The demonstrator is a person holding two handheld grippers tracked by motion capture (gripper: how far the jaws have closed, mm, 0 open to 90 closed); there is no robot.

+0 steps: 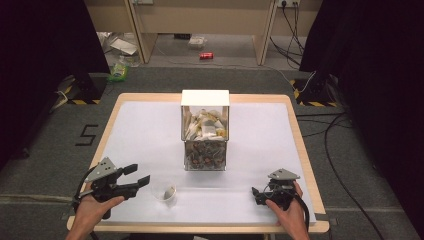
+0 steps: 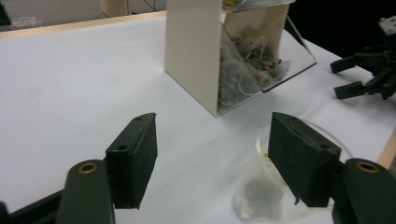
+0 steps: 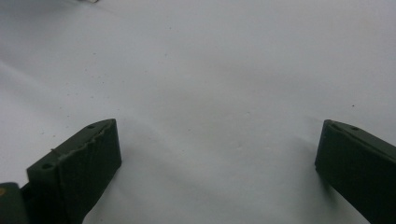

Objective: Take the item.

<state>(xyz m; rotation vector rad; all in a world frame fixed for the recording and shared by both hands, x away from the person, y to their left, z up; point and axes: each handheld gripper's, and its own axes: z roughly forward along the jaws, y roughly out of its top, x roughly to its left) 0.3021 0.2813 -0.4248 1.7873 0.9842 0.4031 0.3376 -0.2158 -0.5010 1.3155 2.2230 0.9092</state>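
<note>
A clear box with a white lid stands in the middle of the white table and holds many tea bags. Its white side wall is close ahead in the left gripper view. A small clear cup with one tea bag in it sits near the front edge. My left gripper is just left of the cup, open, with nothing between its jaws. My right gripper rests at the front right, open over bare tabletop; it also appears far off.
The white mat lies on a table with a wooden rim. On the floor beyond are a red can, a green bottle and cables at the right. Black curtains hang on both sides.
</note>
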